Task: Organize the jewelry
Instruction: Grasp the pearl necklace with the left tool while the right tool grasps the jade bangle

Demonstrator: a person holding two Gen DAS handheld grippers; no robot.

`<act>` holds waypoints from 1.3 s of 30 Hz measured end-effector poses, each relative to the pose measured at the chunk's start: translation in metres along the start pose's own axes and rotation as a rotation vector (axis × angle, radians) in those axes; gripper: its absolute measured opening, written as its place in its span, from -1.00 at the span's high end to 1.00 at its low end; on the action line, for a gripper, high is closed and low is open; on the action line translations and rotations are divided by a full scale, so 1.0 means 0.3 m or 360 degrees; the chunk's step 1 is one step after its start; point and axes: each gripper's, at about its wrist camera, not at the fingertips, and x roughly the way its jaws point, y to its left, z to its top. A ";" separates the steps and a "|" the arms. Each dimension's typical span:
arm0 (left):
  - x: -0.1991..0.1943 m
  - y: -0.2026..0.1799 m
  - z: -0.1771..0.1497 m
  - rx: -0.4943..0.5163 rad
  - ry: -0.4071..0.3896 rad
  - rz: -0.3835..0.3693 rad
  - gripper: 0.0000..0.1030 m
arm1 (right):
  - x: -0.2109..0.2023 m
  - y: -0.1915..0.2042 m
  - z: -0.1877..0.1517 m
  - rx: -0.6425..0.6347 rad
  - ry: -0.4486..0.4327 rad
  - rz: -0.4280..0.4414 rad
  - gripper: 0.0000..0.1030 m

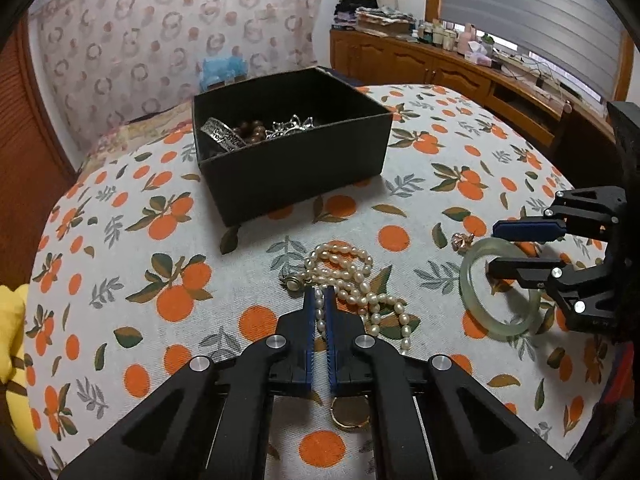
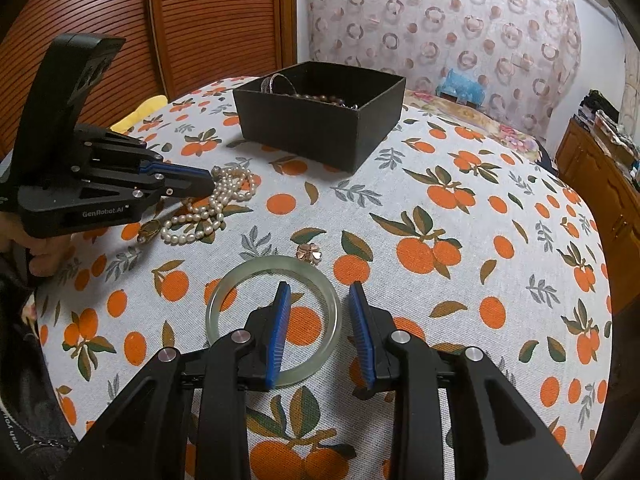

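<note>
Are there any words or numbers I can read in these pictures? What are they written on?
"GenRobot.AI": white letters on the side of the left gripper, seen from the right wrist view.
Pale letters on a dark sleeve at the bottom left of that view: too small and bent to read.
Bottles on the far cabinet: labels too small to read.

Orange-print tablecloth (image 1: pixel 440 184) – wooden cabinet (image 1: pixel 404 60) – yellow cushion (image 1: pixel 10 340).

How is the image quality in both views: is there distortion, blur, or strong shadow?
Left wrist view: strong fisheye bending, dark corners, soft even light; the pearl necklace between the left gripper is sharp. Right wrist view: same curved edges; the jade bangle and black box are clear, with only faint shadows on the tablecloth.
</note>
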 end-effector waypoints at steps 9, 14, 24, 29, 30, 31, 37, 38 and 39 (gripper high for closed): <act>-0.162 -0.025 0.055 -0.0032 -0.0224 -0.0081 0.93 | 0.000 0.000 0.000 0.0002 -0.0002 0.0002 0.34; -0.228 -0.037 0.076 -0.0037 -0.0317 -0.0087 0.93 | 0.000 -0.001 -0.001 0.0002 -0.0001 0.0002 0.34; -0.320 -0.048 0.108 -0.0027 -0.0420 -0.0082 0.93 | 0.001 -0.001 -0.001 0.0004 -0.0003 0.0004 0.34; -0.351 -0.046 0.129 -0.0033 -0.0457 -0.0076 0.93 | 0.000 0.000 -0.002 0.0007 -0.0004 0.0007 0.34; -0.355 -0.045 0.131 -0.0033 -0.0463 -0.0077 0.93 | 0.001 0.003 -0.002 0.0003 -0.0004 0.0000 0.36; -0.363 -0.047 0.137 -0.0029 -0.0476 -0.0070 0.93 | 0.001 0.003 -0.002 0.0001 -0.0004 -0.0013 0.39; -0.397 -0.049 0.173 -0.0009 -0.0525 -0.0060 0.93 | -0.005 0.014 -0.001 -0.0041 0.0004 -0.0021 0.82; -0.403 -0.049 0.181 -0.0005 -0.0534 -0.0062 0.93 | -0.008 0.019 0.000 -0.0052 0.0012 -0.0018 0.83; -0.410 -0.050 0.188 -0.0001 -0.0544 -0.0060 0.93 | -0.011 0.019 -0.001 -0.0052 0.0015 -0.0020 0.83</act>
